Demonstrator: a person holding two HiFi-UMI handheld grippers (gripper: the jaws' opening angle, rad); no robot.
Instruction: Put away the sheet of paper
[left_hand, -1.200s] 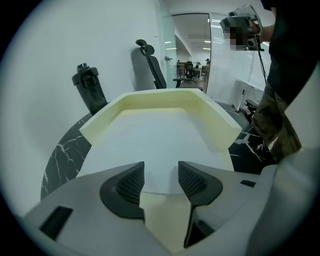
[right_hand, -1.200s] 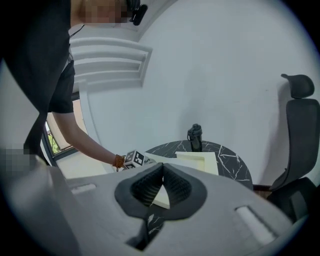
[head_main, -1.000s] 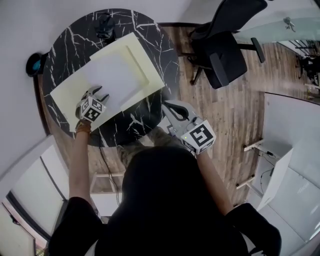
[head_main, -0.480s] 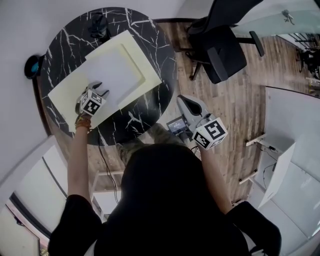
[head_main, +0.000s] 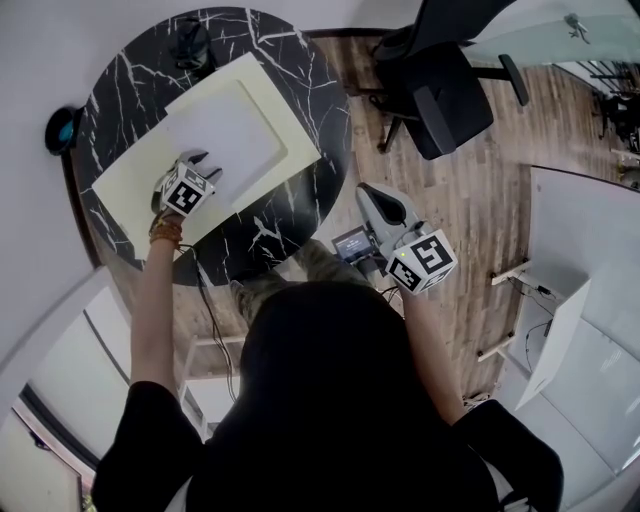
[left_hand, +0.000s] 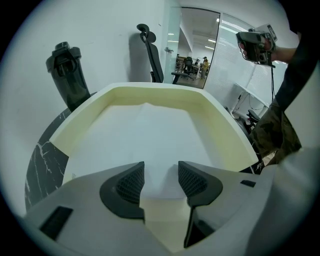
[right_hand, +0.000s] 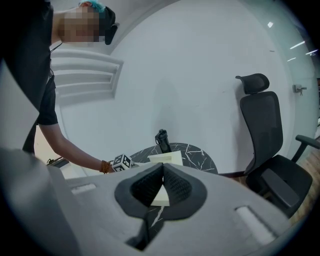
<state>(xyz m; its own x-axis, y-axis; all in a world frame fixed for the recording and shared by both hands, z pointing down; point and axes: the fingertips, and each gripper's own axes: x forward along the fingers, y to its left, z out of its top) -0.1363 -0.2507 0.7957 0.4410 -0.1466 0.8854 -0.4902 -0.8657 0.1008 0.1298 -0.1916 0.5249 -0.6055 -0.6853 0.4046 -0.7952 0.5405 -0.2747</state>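
Note:
A white sheet of paper (head_main: 225, 135) lies on an open pale yellow folder (head_main: 125, 185) on the round black marble table (head_main: 275, 225). My left gripper (head_main: 203, 166) rests at the sheet's near edge. In the left gripper view the sheet (left_hand: 150, 132) spreads ahead inside the folder (left_hand: 227, 137), and the left gripper (left_hand: 161, 169) is open, with the paper's edge under the gap between the pads. My right gripper (head_main: 378, 198) hangs off the table's right side over the wooden floor. In its own view the right gripper (right_hand: 163, 167) is shut on nothing.
A black bottle (head_main: 190, 45) stands at the table's far edge, left of the folder in the left gripper view (left_hand: 70, 75). A black office chair (head_main: 445, 90) stands to the right on the wooden floor. A small teal object (head_main: 62, 128) lies beyond the table's left rim.
My right gripper has drawn back from the table's near edge, to the right and over the floor. My left gripper has stayed at the sheet's near edge.

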